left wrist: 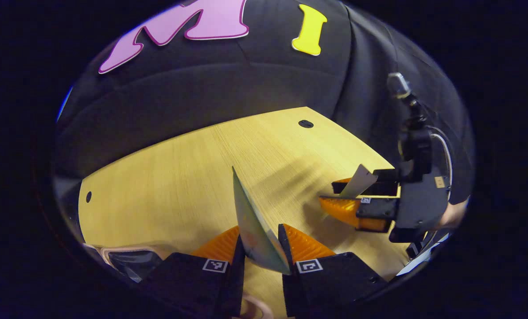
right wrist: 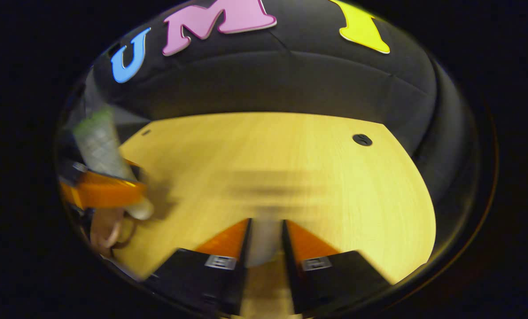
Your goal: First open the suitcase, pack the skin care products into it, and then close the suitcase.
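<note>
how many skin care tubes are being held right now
2: one tube stands between the left gripper fingers; another tube is in the right gripper, above the table. Others may be hidden.

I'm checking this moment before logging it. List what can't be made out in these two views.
- The flat sachet in the left gripper, left gripper view: seen edge-on, its face is unreadable.
- The pale item between the right gripper fingers, right gripper view: motion blur hides what it is.
- The object at the lower left edge, left gripper view: cut off by the edge and the finger, possibly the suitcase.
</note>
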The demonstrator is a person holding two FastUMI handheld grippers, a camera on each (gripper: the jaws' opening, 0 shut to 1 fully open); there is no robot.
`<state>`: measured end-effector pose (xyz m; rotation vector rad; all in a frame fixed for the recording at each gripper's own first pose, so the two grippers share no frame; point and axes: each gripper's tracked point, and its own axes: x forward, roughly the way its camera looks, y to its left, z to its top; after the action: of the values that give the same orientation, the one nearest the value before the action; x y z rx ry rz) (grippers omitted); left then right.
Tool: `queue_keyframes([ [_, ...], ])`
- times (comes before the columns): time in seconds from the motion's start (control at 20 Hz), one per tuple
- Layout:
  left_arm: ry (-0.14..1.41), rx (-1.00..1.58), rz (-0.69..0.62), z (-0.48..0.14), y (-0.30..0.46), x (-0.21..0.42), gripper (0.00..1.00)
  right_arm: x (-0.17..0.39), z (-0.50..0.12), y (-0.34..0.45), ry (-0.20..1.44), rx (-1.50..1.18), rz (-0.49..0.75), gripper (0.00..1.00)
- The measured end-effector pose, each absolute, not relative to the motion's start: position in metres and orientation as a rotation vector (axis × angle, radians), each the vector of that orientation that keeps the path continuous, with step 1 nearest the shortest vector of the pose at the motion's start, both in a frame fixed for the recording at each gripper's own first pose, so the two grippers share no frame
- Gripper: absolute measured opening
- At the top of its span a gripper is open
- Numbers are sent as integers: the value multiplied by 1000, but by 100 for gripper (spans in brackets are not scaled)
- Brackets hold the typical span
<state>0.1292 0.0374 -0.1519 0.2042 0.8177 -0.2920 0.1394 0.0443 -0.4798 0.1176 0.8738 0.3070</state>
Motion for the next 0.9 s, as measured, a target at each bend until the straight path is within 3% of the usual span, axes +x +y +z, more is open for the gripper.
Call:
queue_keyframes([
  [0.05,820,208,-278,-141,48,120,42,141,-480,52,878,156,325,31],
  [0.15,873,243,-200,-125,90,92,41,137,-449,61,842,206,336,26],
  [0.3,1014,242,-71,-127,165,42,41,123,-403,99,801,267,408,25],
  [0.35,1077,217,-38,-134,185,24,42,114,-391,114,804,278,436,19],
  [0.4,1148,193,10,-144,204,2,45,104,-380,129,800,286,468,25],
  [0.65,1410,113,158,-207,262,-66,41,60,-341,205,796,261,618,25],
  [0.9,1420,8,208,-228,280,-88,48,17,-325,282,849,258,740,25],
])
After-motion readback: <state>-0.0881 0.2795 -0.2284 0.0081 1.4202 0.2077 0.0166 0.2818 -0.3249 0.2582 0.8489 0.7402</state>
